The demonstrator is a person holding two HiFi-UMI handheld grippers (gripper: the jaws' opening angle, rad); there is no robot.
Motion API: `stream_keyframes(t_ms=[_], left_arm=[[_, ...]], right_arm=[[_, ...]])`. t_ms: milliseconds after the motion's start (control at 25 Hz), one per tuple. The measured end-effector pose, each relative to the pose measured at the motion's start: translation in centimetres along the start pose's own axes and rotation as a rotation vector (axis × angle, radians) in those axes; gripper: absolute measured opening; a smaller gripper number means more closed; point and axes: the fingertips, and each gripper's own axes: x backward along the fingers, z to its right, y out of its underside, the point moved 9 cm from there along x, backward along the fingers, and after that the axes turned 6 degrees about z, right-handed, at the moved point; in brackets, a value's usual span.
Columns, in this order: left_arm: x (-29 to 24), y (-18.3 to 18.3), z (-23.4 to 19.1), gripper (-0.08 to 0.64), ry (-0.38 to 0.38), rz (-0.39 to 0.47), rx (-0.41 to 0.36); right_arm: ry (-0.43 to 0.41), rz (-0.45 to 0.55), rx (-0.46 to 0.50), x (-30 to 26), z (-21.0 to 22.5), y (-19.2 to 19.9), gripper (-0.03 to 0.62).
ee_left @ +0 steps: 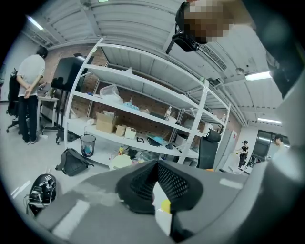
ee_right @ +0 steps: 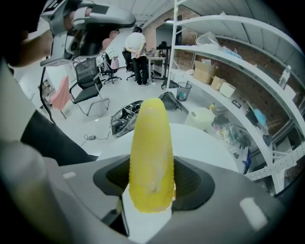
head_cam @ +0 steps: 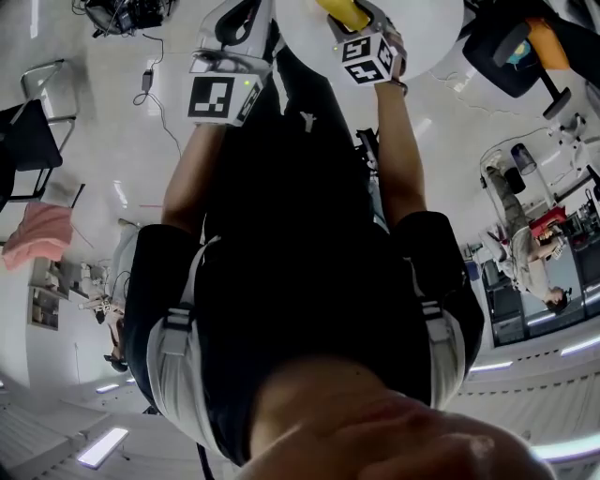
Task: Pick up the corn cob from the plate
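Note:
The yellow corn cob (ee_right: 150, 157) stands between the dark mesh pads of my right gripper (ee_right: 152, 177), which is shut on its thick end. Its tip points away along the jaws. A white round surface (ee_right: 205, 143) lies below it, and the cob hangs above that without touching it. The head view shows the cob (head_cam: 342, 11) at the top edge, just above the right gripper (head_cam: 367, 52). My left gripper (head_cam: 220, 89) is held up beside it. Its pads (ee_left: 176, 183) meet at the tips with nothing between them.
A long white shelf rack (ee_left: 143, 109) with boxes fills the background, with a waste bin (ee_left: 87, 144) and a dark bag (ee_left: 71, 162) on the floor before it. An office chair (ee_right: 88, 81) and standing people (ee_right: 136, 47) are farther off. A pink cloth (head_cam: 37, 234) hangs at the left.

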Motion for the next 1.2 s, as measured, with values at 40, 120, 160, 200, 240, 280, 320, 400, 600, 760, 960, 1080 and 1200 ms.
stream_keyframes(t_ms=[40, 120, 160, 200, 240, 280, 320, 400, 600, 760, 960, 1080, 1200], left_arm=[[0.0, -0.3, 0.2, 0.003, 0.003, 0.004, -0.007], [-0.1, -1.0, 0.7, 0.003, 0.008, 0.014, -0.022], [-0.2, -1.4, 1.0, 0.003, 0.010, 0.021, -0.028], [-0.3, -1.8, 1.2, 0.003, 0.011, 0.029, -0.034], [-0.4, -2.2, 1.4, 0.003, 0.011, 0.037, -0.038], [-0.4, -2.5, 1.7, 0.003, 0.012, 0.045, -0.042], [-0.4, -2.8, 1.8, 0.003, 0.013, 0.052, -0.048], [-0.4, -3.3, 2.2, 0.003, 0.018, 0.063, -0.062], [-0.2, -4.2, 2.9, 0.003, 0.024, 0.090, -0.075], [0.0, -4.9, 3.7, 0.003, 0.029, 0.104, -0.092], [0.2, -6.0, 4.7, 0.003, 0.031, 0.127, -0.107], [0.5, -6.7, 5.5, 0.003, 0.033, 0.140, -0.116], [0.8, -7.4, 6.3, 0.003, 0.040, 0.154, -0.132]], right_arm=[[0.005, 0.009, -0.001, 0.4, 0.1, -0.2, 0.262], [0.015, 0.025, -0.007, 1.2, 0.3, -0.6, 0.262], [0.020, 0.033, -0.009, 1.6, 0.4, -0.8, 0.262], [0.024, 0.041, -0.010, 2.0, 0.5, -0.9, 0.262], [0.029, 0.048, -0.010, 2.4, 0.6, -1.0, 0.262], [0.034, 0.054, -0.010, 2.8, 0.6, -1.1, 0.262], [0.039, 0.061, -0.009, 3.2, 0.6, -1.3, 0.262], [0.046, 0.074, -0.009, 3.8, 0.6, -1.5, 0.262], [0.063, 0.099, -0.008, 5.1, 0.6, -1.8, 0.262], [0.079, 0.117, -0.011, 6.6, 0.5, -1.8, 0.262], [0.102, 0.151, -0.017, 8.2, 0.5, -2.1, 0.262], [0.117, 0.178, -0.032, 9.4, 0.6, -2.3, 0.262], [0.132, 0.209, -0.046, 10.2, 0.7, -2.6, 0.262]])
